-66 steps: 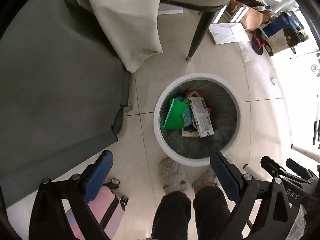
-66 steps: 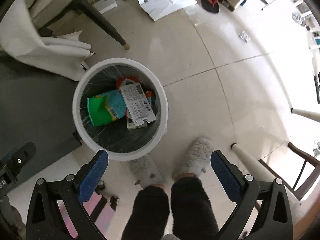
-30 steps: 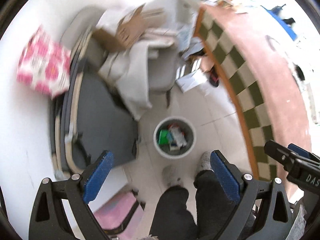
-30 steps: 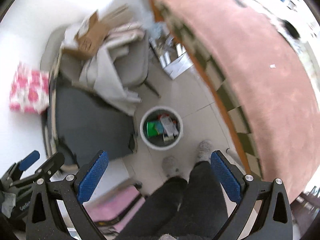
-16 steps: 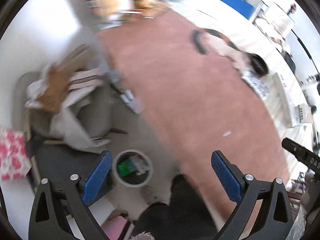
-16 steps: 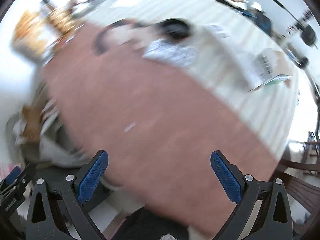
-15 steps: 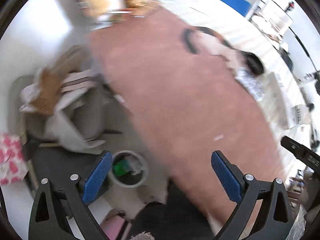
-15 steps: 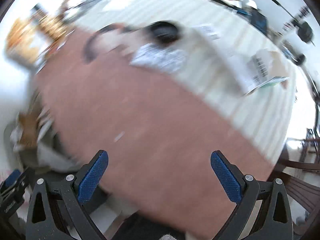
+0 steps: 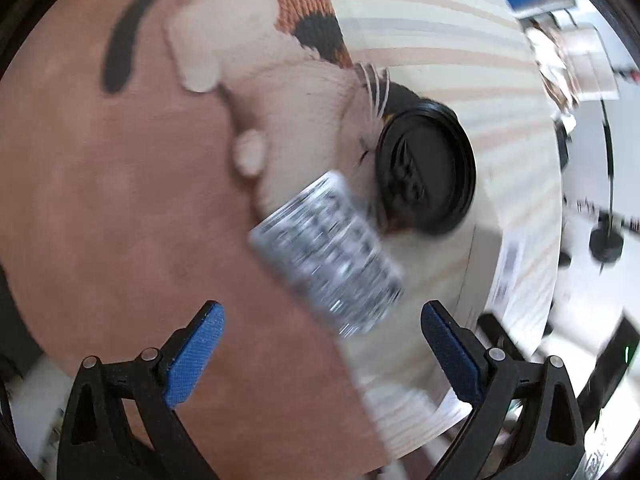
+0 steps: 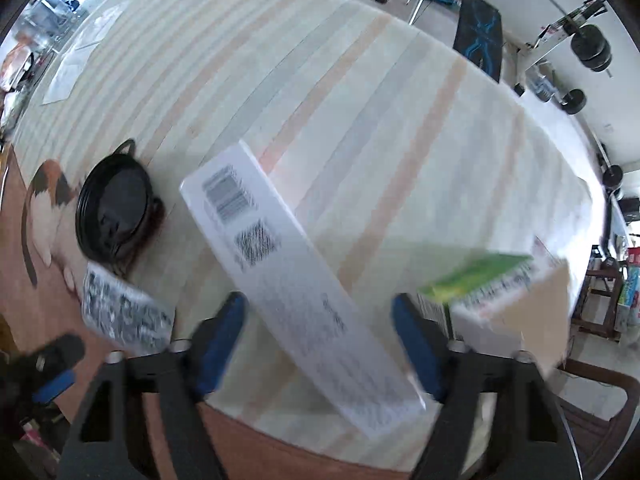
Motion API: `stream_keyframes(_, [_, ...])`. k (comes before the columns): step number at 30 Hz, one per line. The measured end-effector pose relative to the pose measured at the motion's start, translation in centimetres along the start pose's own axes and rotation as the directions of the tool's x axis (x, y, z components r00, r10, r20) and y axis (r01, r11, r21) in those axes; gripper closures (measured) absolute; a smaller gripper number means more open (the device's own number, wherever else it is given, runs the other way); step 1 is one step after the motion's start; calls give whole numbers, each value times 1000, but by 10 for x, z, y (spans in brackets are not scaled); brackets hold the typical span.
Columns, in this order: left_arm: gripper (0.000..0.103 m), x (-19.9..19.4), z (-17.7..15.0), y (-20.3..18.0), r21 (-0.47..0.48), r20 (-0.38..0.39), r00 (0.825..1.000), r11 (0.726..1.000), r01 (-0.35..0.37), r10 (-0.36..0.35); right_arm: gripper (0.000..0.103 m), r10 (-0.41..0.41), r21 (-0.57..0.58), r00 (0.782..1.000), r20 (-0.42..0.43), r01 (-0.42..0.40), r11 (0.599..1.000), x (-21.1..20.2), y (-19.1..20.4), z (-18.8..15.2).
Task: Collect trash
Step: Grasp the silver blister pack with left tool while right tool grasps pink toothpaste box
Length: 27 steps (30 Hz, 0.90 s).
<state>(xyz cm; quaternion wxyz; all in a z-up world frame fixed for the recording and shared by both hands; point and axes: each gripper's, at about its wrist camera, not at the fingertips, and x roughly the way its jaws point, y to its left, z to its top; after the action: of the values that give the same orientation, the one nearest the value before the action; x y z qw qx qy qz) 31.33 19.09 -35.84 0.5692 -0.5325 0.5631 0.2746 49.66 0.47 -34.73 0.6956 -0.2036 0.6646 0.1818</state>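
A silver blister pack (image 9: 326, 254) lies on the table where the reddish mat meets the striped cloth. My left gripper (image 9: 322, 354) hangs open just short of it, its blue pads well apart. Beside the pack sits a black round lid (image 9: 426, 170). In the right wrist view a long white box (image 10: 294, 280) with barcodes lies aslant on the striped cloth. My right gripper (image 10: 320, 334) straddles its near end. Its jaws are closing, and the pads stand clear of the box. A green and white carton (image 10: 488, 286) lies to the right. The blister pack (image 10: 124, 314) and lid (image 10: 114, 214) show at the left.
The striped tablecloth (image 10: 340, 92) stretches far back with a few clear sheets at its far left. A cat picture is woven into the reddish mat (image 9: 120, 184). Chairs and weights stand on the floor beyond the table's right edge.
Both grippers swung from over the floor bin up and across to the tabletop and dropped close to it. The right jaws have narrowed around the white box's end.
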Motion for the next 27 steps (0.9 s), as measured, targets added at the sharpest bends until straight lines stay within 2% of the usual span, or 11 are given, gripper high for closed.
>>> stream_keyframes(3, [9,18,13,-10,-63,-2,999,997,-38,37,32,41,23,999,-6,-41,999,1,-4,12])
stream_keyframes(5, [20,26,16,-15,-75,2,995,992,-101,102,33,57,36,998,-9,-57,998,2,-7,19])
stream_keyframes(7, [20,31,14,-21,-61,17,986,984,-166,168,33,79,56,997,-15,-78,995,5,-11,23])
stream_keyframes(12, [21,39,-4,-26,147,38,953,942,-303,301,30,116,65,992,-49,-113,992,12,-22,33])
stream_keyframes(13, [23,36,-10,-22,201,55,958,937,-286,281,29,113,51,992,-54,-110,993,14,-24,38])
stream_keyframes(15, [25,34,-18,-13,284,76,931,888,-363,356,25,105,17,992,-64,-104,994,16,-21,39])
stream_keyframes(20, [25,29,-21,20,275,26,962,923,-268,272,24,121,-46,984,-135,-128,991,31,-10,36])
stream_keyframes(22, [25,25,-23,23,271,53,966,927,-258,253,26,99,-63,983,-152,-109,992,39,-4,31])
stream_keyframes(25, [31,22,-28,19,331,116,955,896,-295,272,52,111,-36,979,-170,-119,992,47,-2,22])
stream_keyframes(26, [41,21,-32,17,356,142,948,879,-316,284,55,106,-29,983,-152,-112,993,44,-3,19])
stream_keyframes(27, [42,20,-36,15,389,168,942,859,-334,290,56,119,-18,981,-152,-123,992,43,-5,16])
